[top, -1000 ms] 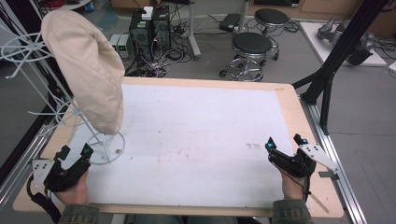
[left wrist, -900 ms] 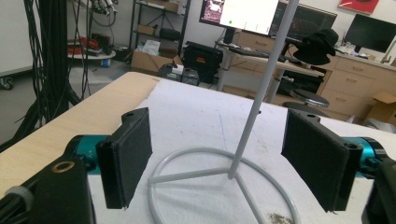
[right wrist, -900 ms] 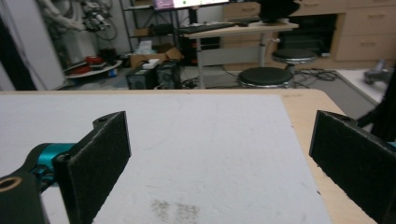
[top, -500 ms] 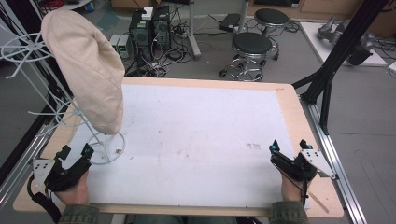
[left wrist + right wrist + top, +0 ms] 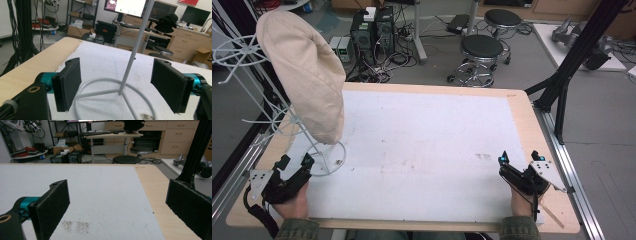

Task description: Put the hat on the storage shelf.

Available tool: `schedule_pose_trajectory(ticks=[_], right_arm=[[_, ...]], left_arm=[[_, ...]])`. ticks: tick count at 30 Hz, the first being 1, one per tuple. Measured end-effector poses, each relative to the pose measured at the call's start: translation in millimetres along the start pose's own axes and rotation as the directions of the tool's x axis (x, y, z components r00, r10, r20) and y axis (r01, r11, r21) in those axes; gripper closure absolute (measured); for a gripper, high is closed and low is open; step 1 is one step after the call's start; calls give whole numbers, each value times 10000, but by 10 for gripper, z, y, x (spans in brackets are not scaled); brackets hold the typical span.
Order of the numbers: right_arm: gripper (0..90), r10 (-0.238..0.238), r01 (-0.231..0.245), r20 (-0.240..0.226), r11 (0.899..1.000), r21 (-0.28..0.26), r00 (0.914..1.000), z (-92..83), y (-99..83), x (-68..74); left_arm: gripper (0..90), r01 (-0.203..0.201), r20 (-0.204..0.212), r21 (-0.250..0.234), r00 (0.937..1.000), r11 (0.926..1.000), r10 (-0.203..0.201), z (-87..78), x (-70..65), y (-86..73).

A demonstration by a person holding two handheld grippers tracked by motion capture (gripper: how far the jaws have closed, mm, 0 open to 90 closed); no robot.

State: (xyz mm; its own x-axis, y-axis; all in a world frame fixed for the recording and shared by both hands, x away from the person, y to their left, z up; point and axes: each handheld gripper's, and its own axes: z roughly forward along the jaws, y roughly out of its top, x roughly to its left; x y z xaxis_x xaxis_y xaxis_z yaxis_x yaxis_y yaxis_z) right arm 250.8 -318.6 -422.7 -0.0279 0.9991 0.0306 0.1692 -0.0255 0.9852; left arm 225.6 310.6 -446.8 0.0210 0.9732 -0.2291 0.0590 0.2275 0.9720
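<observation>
A beige cap point(image 5: 304, 75) hangs on a white wire stand point(image 5: 319, 150) at the table's left side. The stand's ring base point(image 5: 115, 100) and thin pole point(image 5: 135, 50) rise just ahead of my left gripper point(image 5: 122, 92), whose jaws stand wide open on either side of the base. In the high view my left gripper point(image 5: 294, 162) rests at the front left corner, held by a hand. My right gripper point(image 5: 519, 159) sits open at the front right, nothing between its fingers point(image 5: 53, 207), over the white mat point(image 5: 87, 195).
The white mat point(image 5: 422, 150) covers most of the wooden table point(image 5: 537, 125). Behind the table stand two stools point(image 5: 482, 50), computer cases point(image 5: 372, 30) and cables on the floor. A black tripod leg point(image 5: 572, 65) rises at the right. A faint dirty smudge point(image 5: 76, 226) marks the mat.
My right gripper has drawn back a little toward the front right corner. The left gripper, the stand and the cap have not moved.
</observation>
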Motion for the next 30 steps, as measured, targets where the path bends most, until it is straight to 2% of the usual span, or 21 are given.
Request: schedule_pose_trajectory(ticks=[13, 15, 24, 30], right_arm=[[41, 60, -60, -1, 10000, -21, 10000, -5, -20, -30], [41, 118, -118, -12, 9999, 105, 9999, 0, -28, -29], [41, -32, 33, -104, 9999, 134, 9999, 12, -39, -25], [41, 43, -40, -169, 9998, 180, 9998, 11, -42, -15]], left_arm=[[243, 96, 4, 28, 10000, 9999, -96, 3, 3, -3], [243, 116, -4, 9, 9999, 9999, -116, 4, 4, -3], [243, 122, -18, 20, 9999, 9999, -122, 12, 10, -5], [243, 140, -24, 16, 9999, 9999, -140, 15, 8, -8]])
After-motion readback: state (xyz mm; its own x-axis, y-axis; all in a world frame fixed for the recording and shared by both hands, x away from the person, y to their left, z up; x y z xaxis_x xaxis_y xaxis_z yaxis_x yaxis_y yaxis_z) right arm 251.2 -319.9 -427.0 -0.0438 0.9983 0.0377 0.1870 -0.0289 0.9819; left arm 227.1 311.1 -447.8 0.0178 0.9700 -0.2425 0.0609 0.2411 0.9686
